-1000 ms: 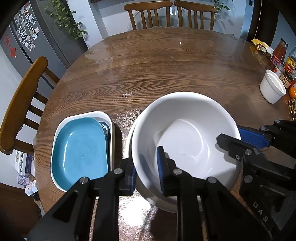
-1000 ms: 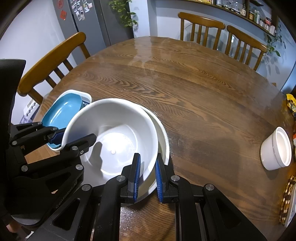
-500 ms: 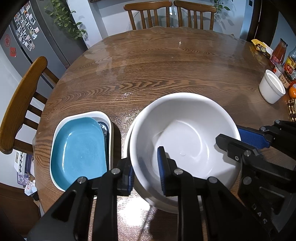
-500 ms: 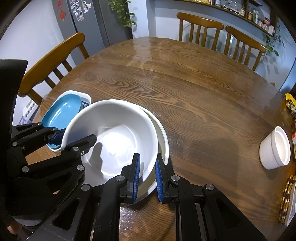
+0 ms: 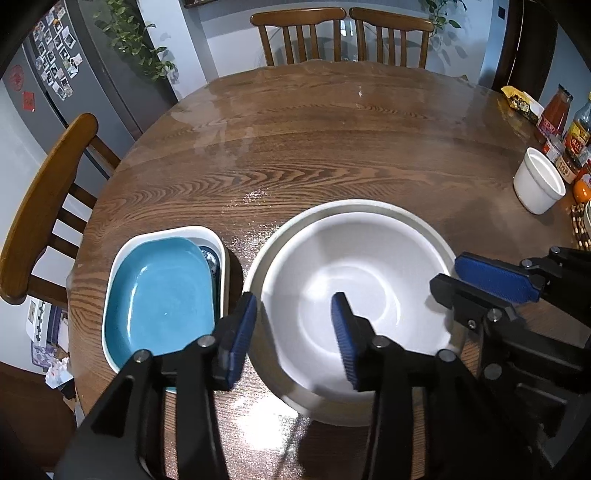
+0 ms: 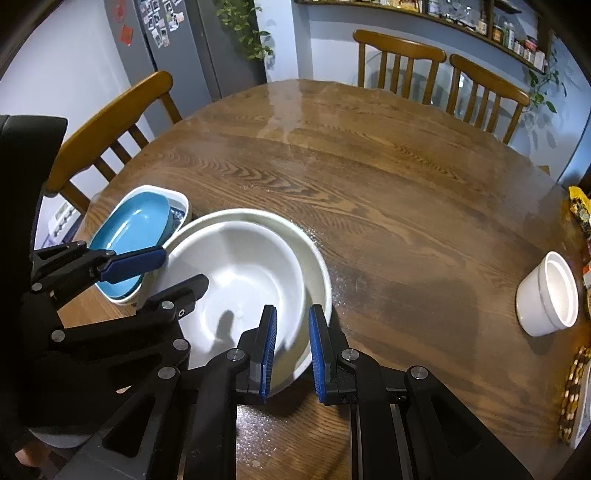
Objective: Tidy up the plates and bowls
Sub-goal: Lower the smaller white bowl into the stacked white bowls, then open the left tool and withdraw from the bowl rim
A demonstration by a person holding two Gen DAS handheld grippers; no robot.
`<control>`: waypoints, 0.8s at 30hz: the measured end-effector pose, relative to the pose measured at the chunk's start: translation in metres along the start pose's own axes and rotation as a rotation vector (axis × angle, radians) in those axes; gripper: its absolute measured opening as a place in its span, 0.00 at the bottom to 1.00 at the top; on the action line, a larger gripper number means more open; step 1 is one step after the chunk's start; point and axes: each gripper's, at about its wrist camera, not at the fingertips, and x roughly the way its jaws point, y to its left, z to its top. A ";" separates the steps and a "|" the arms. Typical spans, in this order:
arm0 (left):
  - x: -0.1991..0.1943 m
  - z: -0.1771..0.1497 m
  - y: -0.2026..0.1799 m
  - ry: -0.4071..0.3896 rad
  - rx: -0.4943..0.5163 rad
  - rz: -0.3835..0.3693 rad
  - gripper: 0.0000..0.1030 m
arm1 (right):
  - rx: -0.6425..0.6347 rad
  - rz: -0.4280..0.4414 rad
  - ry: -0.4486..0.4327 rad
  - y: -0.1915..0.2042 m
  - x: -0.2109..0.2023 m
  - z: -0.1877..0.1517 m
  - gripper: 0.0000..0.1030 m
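A large white bowl (image 5: 354,291) sits nested inside a wider white bowl (image 5: 373,207) on the round wooden table (image 5: 332,147). My left gripper (image 5: 293,332) is open, its pads apart astride the bowl's near-left rim. My right gripper (image 6: 291,347) is open too, its pads a little apart either side of the bowl's (image 6: 240,273) near-right rim. A blue plate (image 5: 159,295) lies in a white rectangular dish (image 5: 221,251) to the left, with a patterned dish partly hidden beneath it.
A small white ramekin (image 5: 539,184) stands at the table's right edge, beside sauce bottles (image 5: 557,110) and a beaded mat (image 6: 572,398). Wooden chairs (image 5: 343,33) ring the table, one at the left (image 5: 44,199). A fridge (image 5: 55,74) stands behind.
Both grippers have opened and let go of the white bowl's rim. The bowl has dropped down into the wider bowl beneath it.
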 end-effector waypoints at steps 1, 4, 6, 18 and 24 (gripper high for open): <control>-0.002 0.000 0.001 -0.007 -0.004 0.007 0.48 | 0.001 -0.002 -0.004 0.000 -0.001 0.000 0.17; -0.007 0.000 0.002 -0.017 -0.019 0.007 0.55 | 0.006 -0.002 -0.012 0.000 -0.005 -0.001 0.18; -0.011 0.000 0.002 -0.025 -0.023 0.008 0.56 | 0.011 -0.001 -0.019 0.000 -0.009 -0.002 0.18; -0.027 -0.005 -0.001 -0.049 -0.049 0.017 0.76 | 0.054 -0.031 -0.081 -0.010 -0.035 -0.009 0.40; -0.035 -0.003 -0.011 -0.059 -0.048 0.005 0.80 | 0.089 -0.062 -0.128 -0.023 -0.053 -0.017 0.59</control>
